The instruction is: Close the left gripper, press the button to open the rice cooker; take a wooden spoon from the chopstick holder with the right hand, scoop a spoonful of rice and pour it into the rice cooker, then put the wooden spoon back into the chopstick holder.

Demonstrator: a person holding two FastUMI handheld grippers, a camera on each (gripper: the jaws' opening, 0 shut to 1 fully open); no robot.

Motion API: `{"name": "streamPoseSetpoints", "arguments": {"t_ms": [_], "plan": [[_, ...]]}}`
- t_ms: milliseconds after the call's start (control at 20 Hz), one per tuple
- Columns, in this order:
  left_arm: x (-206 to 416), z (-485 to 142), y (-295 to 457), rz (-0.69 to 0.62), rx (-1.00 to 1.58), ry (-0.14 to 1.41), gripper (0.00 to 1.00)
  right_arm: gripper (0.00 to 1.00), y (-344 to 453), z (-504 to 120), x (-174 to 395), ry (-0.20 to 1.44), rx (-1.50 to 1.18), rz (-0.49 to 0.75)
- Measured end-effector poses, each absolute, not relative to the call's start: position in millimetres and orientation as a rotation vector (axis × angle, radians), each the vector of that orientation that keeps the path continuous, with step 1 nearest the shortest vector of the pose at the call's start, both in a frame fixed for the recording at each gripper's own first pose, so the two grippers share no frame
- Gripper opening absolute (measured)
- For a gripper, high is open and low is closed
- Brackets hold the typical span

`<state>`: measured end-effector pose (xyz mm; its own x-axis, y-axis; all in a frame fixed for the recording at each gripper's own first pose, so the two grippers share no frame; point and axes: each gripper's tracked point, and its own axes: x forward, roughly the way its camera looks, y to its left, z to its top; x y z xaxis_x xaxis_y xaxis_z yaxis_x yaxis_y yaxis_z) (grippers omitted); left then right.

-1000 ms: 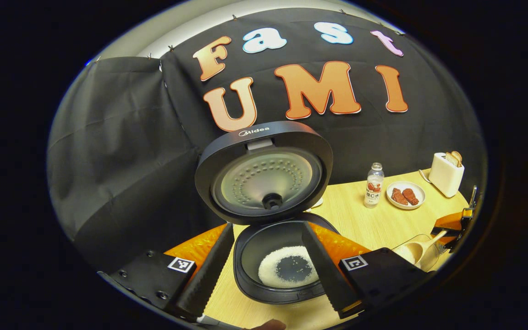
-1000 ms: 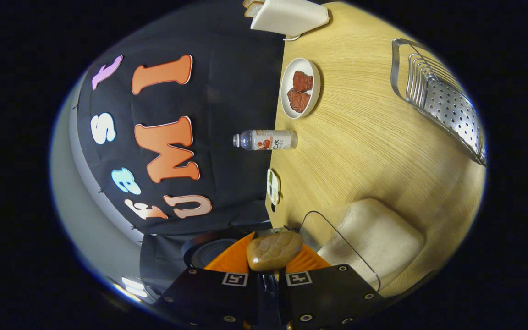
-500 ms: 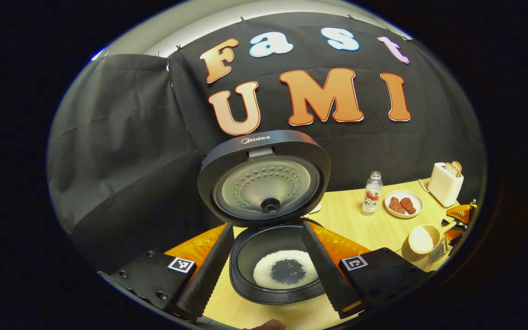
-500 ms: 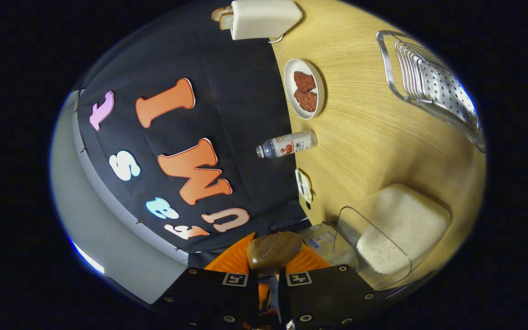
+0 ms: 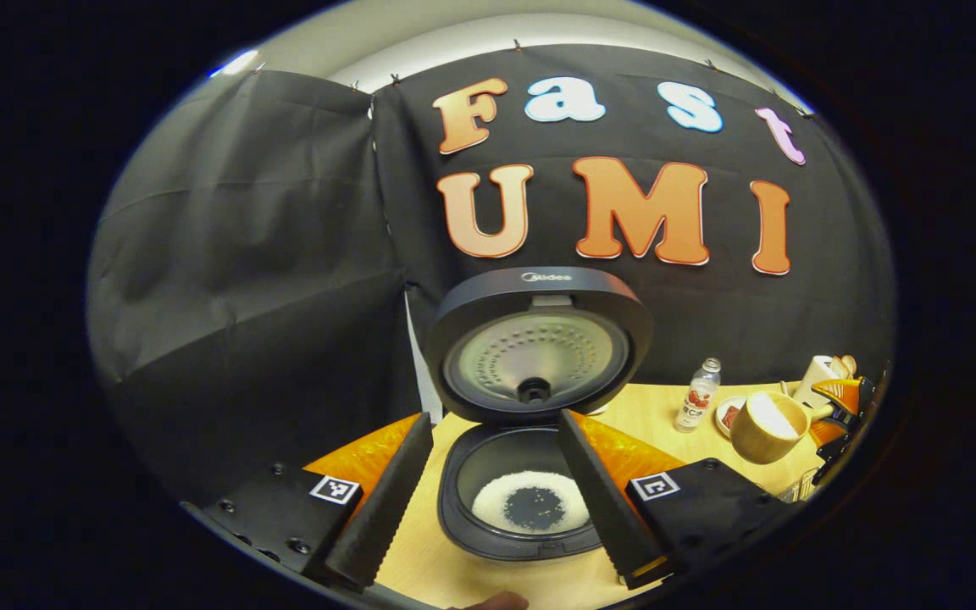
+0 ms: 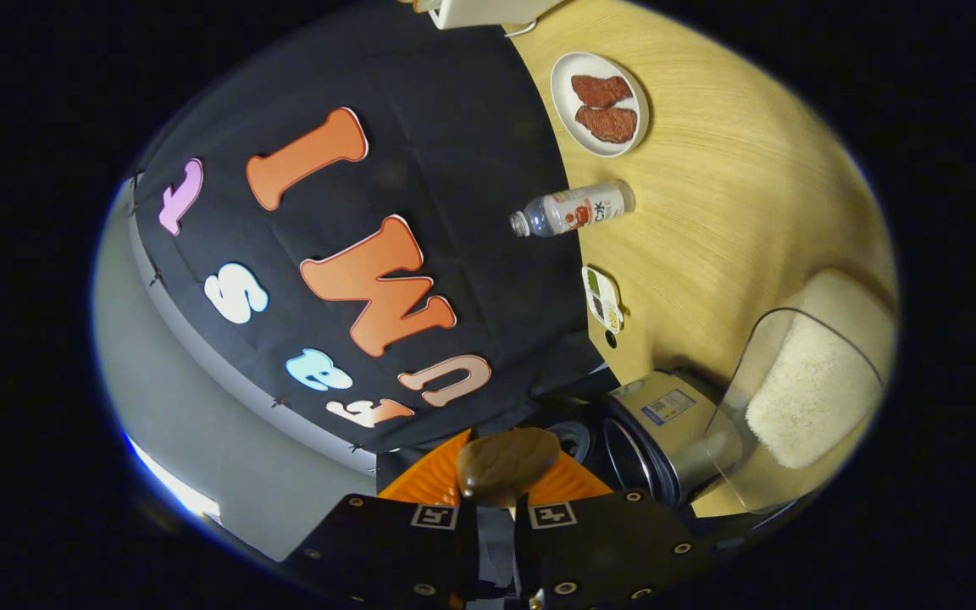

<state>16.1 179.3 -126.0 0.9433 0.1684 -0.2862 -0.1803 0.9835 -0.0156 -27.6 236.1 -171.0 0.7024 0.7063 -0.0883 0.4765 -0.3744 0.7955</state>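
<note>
- The left tongs stood spread wide and empty before the rice cooker; the gap between the two fingers framed the pot, probably so as to leave the approach from the right free.
- The cooker's lid stood raised and upright; the pot below held a ring of rice with a bare patch in the middle.
- The right tongs were clamped on the handle of the wooden spoon. In the left gripper view the spoon's bowl was heaped with white rice, mouth up, above the tabletop and well to the right of the cooker. Judged: a level carry, to avoid spilling.
- A clear container of rice stood just beside the cooker.
- A brand name was printed on the lid's rim; the bottle and the cooker's side carried labels.
</note>
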Motion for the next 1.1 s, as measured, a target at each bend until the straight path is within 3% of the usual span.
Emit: {"name": "streamPoseSetpoints", "arguments": {"t_ms": [50,100,250,300,350,400,450,550,750,800,900,1000,1100], "plan": [[13,-127,190,0.2,-0.044,0.289,0.95,0.11,247,-172,-24,0.923,2.037,0.339],[9,-128,201,0.222,-0.045,0.287,1.0,0.16,259,-172,-24,0.949,2.022,0.35],[-1,-133,229,0.28,-0.053,0.29,1.0,0.16,293,-178,-24,1.023,1.966,0.368],[-4,-135,237,0.295,-0.057,0.292,0.95,0.16,304,-179,-22,1.041,1.961,0.37],[-7,-137,245,0.307,-0.059,0.296,1.0,0.16,314,-180,-20,1.058,1.953,0.374],[-10,-138,252,0.321,-0.059,0.296,0.95,0.16,323,-179,-19,1.07,1.944,0.377],[-12,-140,260,0.334,-0.059,0.297,1.0,0.16,333,-180,-17,1.081,1.928,0.382],[-11,-144,273,0.354,-0.058,0.299,1.0,0.16,352,-180,-12,1.095,1.894,0.399],[-17,-147,287,0.374,-0.05,0.307,1.0,0.16,376,-187,-4,1.107,1.822,0.388],[-16,-148,290,0.377,-0.045,0.306,0.95,0.16,377,-187,-1,1.096,1.806,0.375],[-18,-152,300,0.391,-0.037,0.307,1.0,0.16,372,-191,6,1.077,1.776,0.346],[-21,-156,304,0.398,-0.043,0.315,0.95,0.16,374,-190,10,1.045,1.671,0.344],[-22,-163,305,0.401,-0.049,0.327,1.0,0.15,377,-187,12,1.022,1.59,0.367]]}}
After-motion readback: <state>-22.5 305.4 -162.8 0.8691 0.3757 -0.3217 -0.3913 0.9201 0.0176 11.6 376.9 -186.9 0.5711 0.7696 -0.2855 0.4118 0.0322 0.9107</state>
